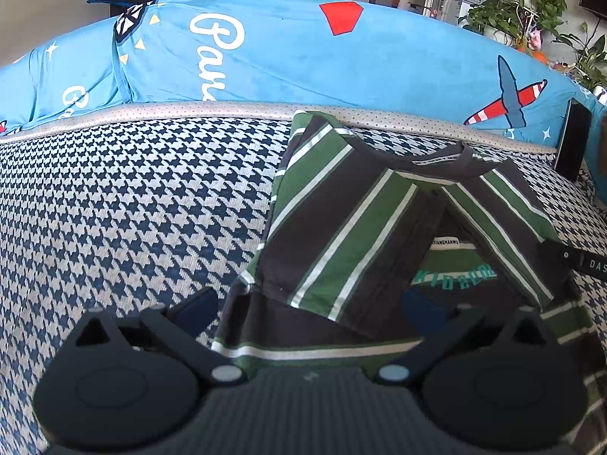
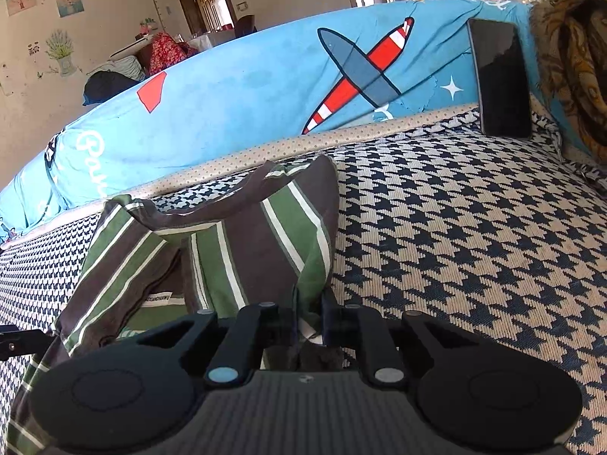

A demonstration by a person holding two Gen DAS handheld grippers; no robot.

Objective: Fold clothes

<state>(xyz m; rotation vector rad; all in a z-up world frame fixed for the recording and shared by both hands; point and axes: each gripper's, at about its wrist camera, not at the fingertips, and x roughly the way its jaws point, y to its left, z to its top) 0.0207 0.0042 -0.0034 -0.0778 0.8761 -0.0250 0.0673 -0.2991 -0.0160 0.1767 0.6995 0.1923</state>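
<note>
Sofa seat with houndstooth cover fills both views, blue printed cover over the backrest behind it. Phone leans upright against the backrest at the far right, well apart from the work.

Striped shirt, green, dark and white, lies on the seat right of centre, collar toward the backrest, hem toward the grippers. Long axis runs from the person toward the backrest. Both sides are turned in over the middle, meeting in a V, with the chest print and a label showing in the gap.

Left gripper hangs over the near hem, fingers spread wide, nothing held; left finger is over bare seat just off the shirt's left edge, right finger over the cloth.

Right gripper is at the near right edge of the shirt, jaws pinched almost together with a bunch of striped cloth between them, so it has hold of the shirt there.

Judgement: sides look folded, a fold along the length remains. Hem lies nearest both grippers, collar farthest, so any such fold would carry hem toward collar. Right gripper already has cloth; left is just beside the hem's left end.
</note>
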